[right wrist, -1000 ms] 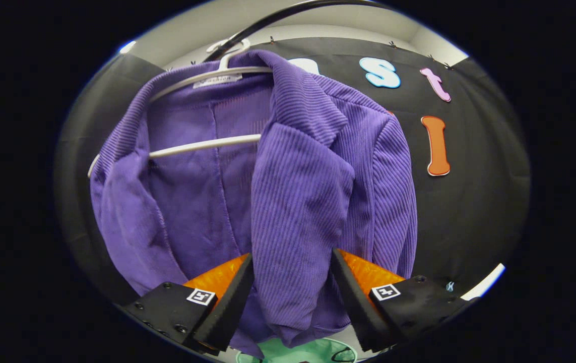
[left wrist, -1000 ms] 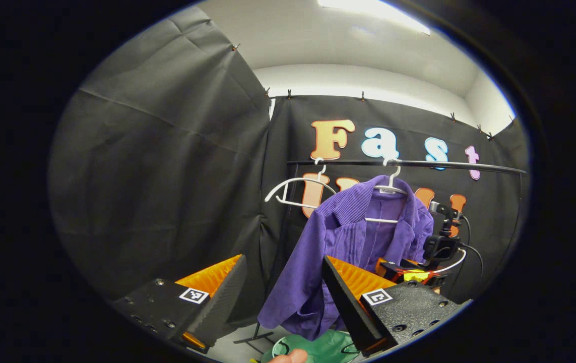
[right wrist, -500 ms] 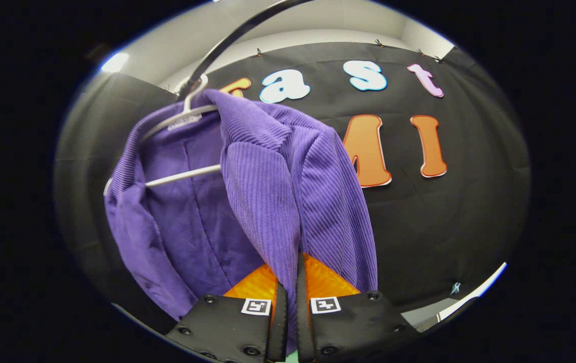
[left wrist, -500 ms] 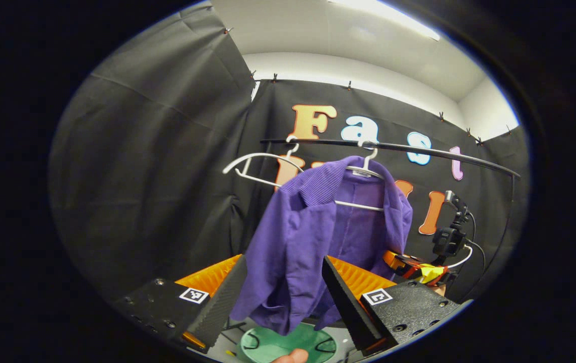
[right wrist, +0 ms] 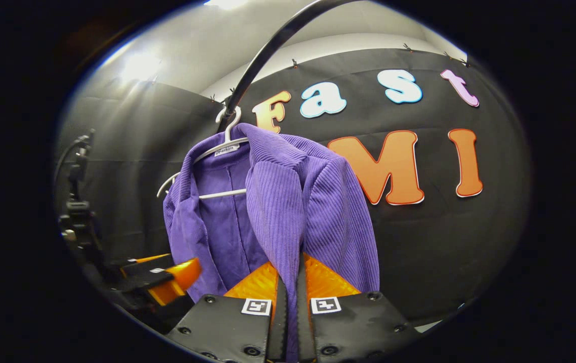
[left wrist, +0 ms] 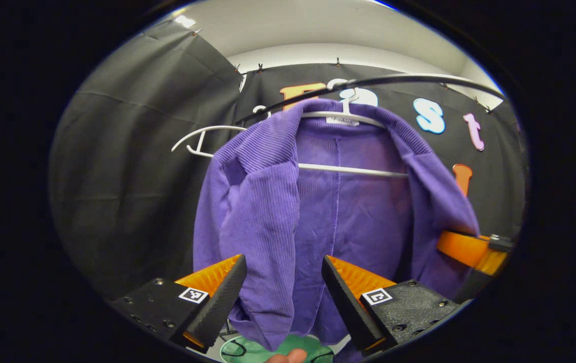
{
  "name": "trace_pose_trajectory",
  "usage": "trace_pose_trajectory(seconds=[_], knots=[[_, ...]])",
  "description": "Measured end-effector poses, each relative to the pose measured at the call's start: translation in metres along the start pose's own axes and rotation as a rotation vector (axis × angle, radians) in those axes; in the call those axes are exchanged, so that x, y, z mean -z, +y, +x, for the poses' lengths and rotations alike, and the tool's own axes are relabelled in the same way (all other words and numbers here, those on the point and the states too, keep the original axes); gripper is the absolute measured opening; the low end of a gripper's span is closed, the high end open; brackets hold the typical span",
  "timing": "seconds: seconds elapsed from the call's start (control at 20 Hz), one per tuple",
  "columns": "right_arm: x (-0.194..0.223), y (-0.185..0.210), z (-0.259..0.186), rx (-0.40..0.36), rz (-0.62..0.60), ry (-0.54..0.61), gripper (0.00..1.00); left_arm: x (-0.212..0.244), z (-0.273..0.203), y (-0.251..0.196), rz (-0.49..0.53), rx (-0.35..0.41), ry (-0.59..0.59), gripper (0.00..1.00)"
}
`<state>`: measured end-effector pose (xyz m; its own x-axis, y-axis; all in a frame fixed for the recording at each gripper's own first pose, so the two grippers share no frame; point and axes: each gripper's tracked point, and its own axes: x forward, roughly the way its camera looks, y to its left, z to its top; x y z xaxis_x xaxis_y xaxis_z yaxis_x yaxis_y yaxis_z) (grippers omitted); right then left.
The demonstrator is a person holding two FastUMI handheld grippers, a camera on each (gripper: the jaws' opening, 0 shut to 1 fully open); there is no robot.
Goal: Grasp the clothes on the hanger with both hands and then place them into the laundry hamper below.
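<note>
The jacket is purple with fine ribbed stripes, its lining plainer purple. Its hanger is white, as is the spare hanger. The rail is black. The hamper is green.

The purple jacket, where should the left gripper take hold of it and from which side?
Grip the front panel of the purple jacket that hangs between the left gripper's open fingers, coming straight at it from the front. It hangs loose and vertical, thin enough to pinch. The right gripper already clamps the other front panel.
</note>
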<state>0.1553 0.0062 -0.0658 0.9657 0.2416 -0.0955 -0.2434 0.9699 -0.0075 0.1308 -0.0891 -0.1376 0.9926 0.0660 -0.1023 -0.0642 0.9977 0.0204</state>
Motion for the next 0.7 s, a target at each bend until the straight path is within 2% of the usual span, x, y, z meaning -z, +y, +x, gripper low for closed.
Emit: trace_pose_trajectory(seconds=[0.05,0.1,0.15,0.25,0.4,0.45,0.7], knots=[[-0.001,-0.001,0.0,-0.011,0.005,-0.002,0.16,0.003,0.01,0.003,0.01,-0.042,-0.01,0.96],[-0.003,-0.002,0.0,-0.017,0.009,-0.005,0.16,0.004,0.02,0.009,0.03,-0.092,-0.029,0.92],[-0.003,-0.002,0.0,-0.023,0.011,-0.004,0.16,0.004,0.028,0.017,0.057,-0.142,-0.053,0.96],[-0.005,-0.002,0.0,-0.015,0.01,-0.008,0.16,0.004,0.041,0.034,0.109,-0.224,-0.08,0.92],[-0.008,-0.004,-0.001,0.011,-0.005,-0.023,0.15,0.006,0.055,0.042,0.14,-0.199,-0.084,0.89],[-0.009,-0.006,-0.002,0.022,-0.011,-0.023,0.15,0.006,0.056,0.044,0.147,-0.179,-0.08,0.84],[-0.016,-0.013,-0.005,0.097,-0.007,-0.06,0.15,-0.013,0.036,0.062,0.242,-0.11,-0.103,0.17]])
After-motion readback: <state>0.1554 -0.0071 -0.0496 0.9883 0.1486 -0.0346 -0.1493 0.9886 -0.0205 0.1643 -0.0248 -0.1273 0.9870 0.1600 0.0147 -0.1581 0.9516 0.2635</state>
